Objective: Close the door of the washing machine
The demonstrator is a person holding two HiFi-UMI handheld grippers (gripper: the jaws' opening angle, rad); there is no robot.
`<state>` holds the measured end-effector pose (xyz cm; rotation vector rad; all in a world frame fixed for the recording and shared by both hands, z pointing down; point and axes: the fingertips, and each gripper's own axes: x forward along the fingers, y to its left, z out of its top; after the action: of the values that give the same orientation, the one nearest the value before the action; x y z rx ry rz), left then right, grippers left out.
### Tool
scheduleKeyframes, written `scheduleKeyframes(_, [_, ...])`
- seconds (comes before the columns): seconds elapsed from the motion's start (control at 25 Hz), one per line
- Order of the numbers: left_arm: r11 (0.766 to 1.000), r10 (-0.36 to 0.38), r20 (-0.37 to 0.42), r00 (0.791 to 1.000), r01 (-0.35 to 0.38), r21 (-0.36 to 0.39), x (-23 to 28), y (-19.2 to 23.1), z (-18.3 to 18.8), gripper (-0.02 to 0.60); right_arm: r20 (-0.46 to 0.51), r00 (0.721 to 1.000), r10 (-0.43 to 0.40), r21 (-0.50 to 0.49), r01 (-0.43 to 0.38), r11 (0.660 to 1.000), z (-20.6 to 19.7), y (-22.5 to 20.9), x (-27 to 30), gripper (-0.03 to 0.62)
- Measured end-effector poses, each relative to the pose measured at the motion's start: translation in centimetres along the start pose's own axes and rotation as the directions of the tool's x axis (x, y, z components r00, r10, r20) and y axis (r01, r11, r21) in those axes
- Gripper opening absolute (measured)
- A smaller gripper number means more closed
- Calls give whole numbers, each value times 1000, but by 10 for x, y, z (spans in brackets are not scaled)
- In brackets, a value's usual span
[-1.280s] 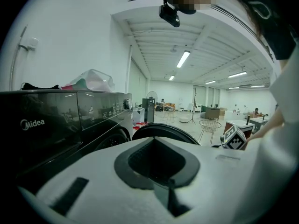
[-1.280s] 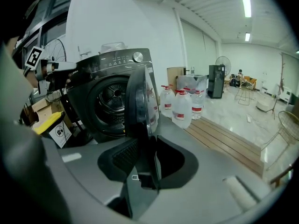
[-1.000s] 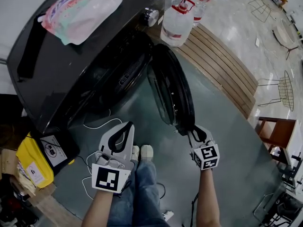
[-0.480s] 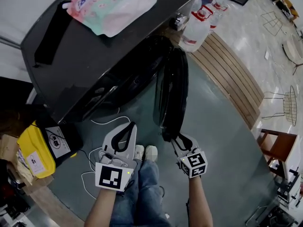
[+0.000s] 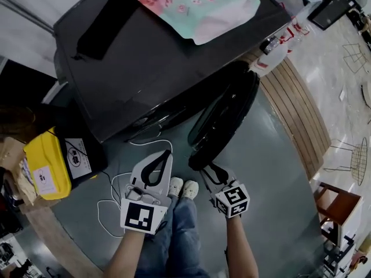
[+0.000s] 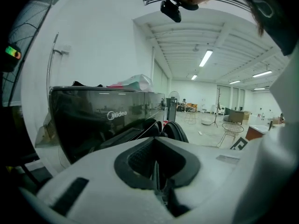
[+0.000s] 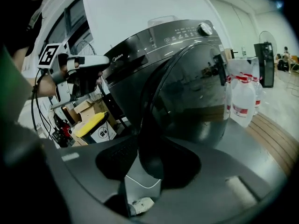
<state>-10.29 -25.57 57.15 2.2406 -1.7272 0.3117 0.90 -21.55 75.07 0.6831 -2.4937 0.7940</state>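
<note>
The dark front-loading washing machine (image 5: 145,68) fills the upper left of the head view. Its round door (image 5: 226,114) stands part-way closed, angled toward the drum opening. My right gripper (image 5: 205,168) is at the door's lower free edge. In the right gripper view the door's edge (image 7: 148,148) sits between the jaws, which are opening and stand apart around it. My left gripper (image 5: 164,154) hovers to the left, in front of the machine, shut and holding nothing. In the left gripper view its jaws meet in a thin line, with the machine (image 6: 93,115) and door (image 6: 175,130) beyond them.
A detergent bag (image 5: 197,4) lies on the machine's top. A yellow bin (image 5: 46,167) stands at its left, with white cable (image 5: 113,196) on the floor. Water bottles (image 5: 272,54) and wooden decking (image 5: 301,114) lie right of the door. My shoes (image 5: 182,187) are below the grippers.
The door has swung from wide open toward the machine. My right gripper followed its edge leftward and its jaws have widened. The left gripper shifted with the body and stayed shut.
</note>
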Motion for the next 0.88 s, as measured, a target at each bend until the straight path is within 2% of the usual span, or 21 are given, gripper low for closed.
scheduleKeyframes(0.32, [997, 66, 5, 998, -66, -29, -10, 35, -4, 6, -31, 995, 95, -108, -98, 989, 31, 21, 49, 125])
scheduleKeyframes(0.36, [997, 72, 6, 997, -71, -30, -11, 37, -5, 6, -20, 995, 93, -113, -95, 989, 37, 20, 53, 74])
scheduleKeyframes(0.48, [995, 88, 7, 996, -88, -38, -12, 44, -5, 6, -8, 996, 88, -126, -88, 988, 50, 17, 66, 16])
scheduleKeyframes(0.88, [990, 130, 6, 992, -129, -59, -16, 61, -8, 6, 5, 994, 107, -132, -105, 986, 74, 24, 104, 12])
